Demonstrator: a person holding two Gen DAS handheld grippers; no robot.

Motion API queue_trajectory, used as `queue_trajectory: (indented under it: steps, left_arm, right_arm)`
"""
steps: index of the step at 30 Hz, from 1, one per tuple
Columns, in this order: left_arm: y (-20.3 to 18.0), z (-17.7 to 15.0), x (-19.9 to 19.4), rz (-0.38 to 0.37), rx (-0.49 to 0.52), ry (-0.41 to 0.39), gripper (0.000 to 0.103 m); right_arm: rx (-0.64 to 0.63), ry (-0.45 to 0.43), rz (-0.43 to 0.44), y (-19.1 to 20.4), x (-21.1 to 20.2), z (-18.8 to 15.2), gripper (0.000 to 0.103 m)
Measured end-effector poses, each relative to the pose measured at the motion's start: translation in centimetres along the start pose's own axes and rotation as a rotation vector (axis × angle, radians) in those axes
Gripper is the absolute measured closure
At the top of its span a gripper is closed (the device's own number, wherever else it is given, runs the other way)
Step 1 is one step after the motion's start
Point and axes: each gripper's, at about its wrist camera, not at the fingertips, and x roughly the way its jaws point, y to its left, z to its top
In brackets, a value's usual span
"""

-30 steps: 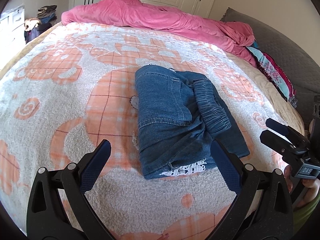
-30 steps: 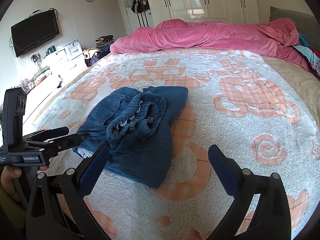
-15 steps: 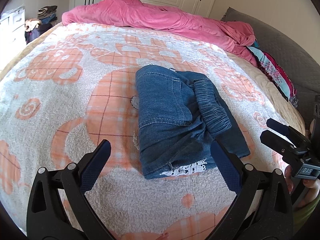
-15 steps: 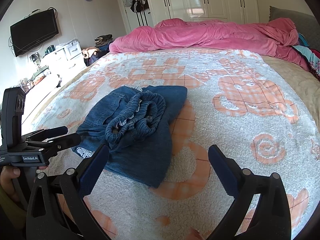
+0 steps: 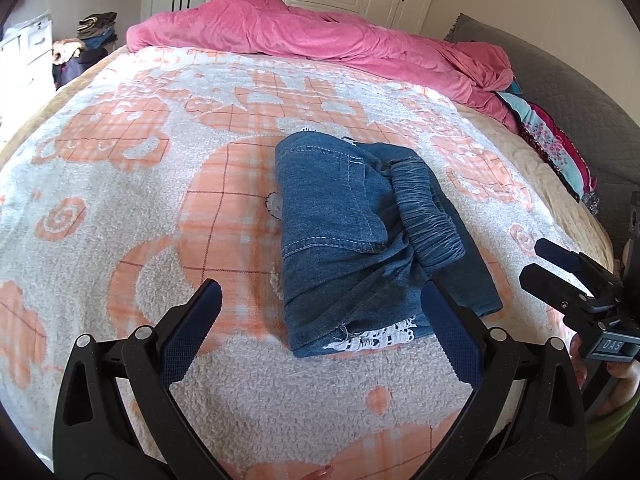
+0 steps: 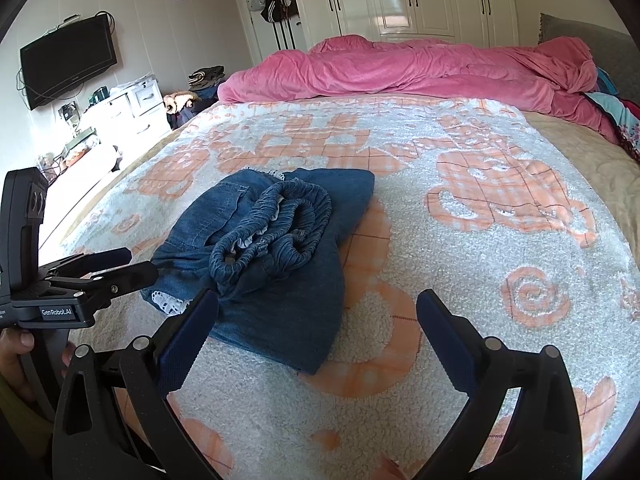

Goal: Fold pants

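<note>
Sunlight is falling across a bedroom with white wardrobes at twelve o'clock, and we are standing at the foot of a bed [image 5: 100, 216] covered by a fleecy white and orange blanket [image 6: 500, 248], with a pink duvet [image 5: 304, 36] bunched along its far side. We are looking at the pants [image 5: 360, 240], blue denim, lying near the middle of the blanket in a compact folded bundle: the gathered elastic waistband [image 6: 276, 224] is sitting on top, and a white lace hem [image 5: 376, 338] is peeking out at the near edge, around six o'clock of the bundle.

We are holding the left tongs [image 5: 320, 320] spread wide and empty just short of that near edge, the right-hand pad overlapping the bundle's corner in the left wrist view, though we cannot tell whether it is touching. We are holding the right tongs [image 6: 316, 320] equally wide and empty, hovering at about four o'clock of the bundle.

We are judging the denim as soft but fairly thick, limp rather than stiff, with enough weight to stay put and little slip on the fleece. The stacked layers will likely slide apart if pinched by one layer alone, so we are favouring a grip through the whole thickness at the near corners, away from the springy waistband.
</note>
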Motion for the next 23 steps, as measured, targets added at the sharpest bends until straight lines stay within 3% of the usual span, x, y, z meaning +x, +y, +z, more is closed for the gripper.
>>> queue_trajectory:
  steps: [7,9,15,17,19,21,23]
  left_arm:
    - [-0.4,0.0,0.7,0.062,0.022,0.049,0.009]
    - [-0.3,0.0,0.6,0.046,0.017,0.05,0.009]
    - [1.2,0.6,-1.0,0.028,-0.035,-0.02,0.009]
    - [2.3,1.0,-0.9,0.085,-0.057,-0.026,0.009]
    - [4.5,1.5,-0.7,0.187,-0.068,-0.015,0.009]
    - [7.8,2.3,-0.1,0.295,-0.074,0.021,0.009]
    - [11.6,3.2,0.0,0.35,-0.129,0.028,0.009]
  right_arm:
    - [-0.001,0.007,-0.011,-0.4,0.4,-0.1,0.005]
    - [0.0,0.009,-0.012,-0.6,0.5,-0.1,0.005]
    - [0.02,0.021,-0.047,-1.8,0.7,-0.2,0.005]
    - [0.029,0.016,-0.092,-3.0,0.5,-0.1,0.005]
    - [0.057,0.022,-0.146,-5.3,0.2,0.5,0.005]
    - [0.093,0.018,-0.198,-8.0,-0.2,0.9,0.005]
    - [0.147,0.009,-0.283,-12.3,-0.7,1.4,0.005]
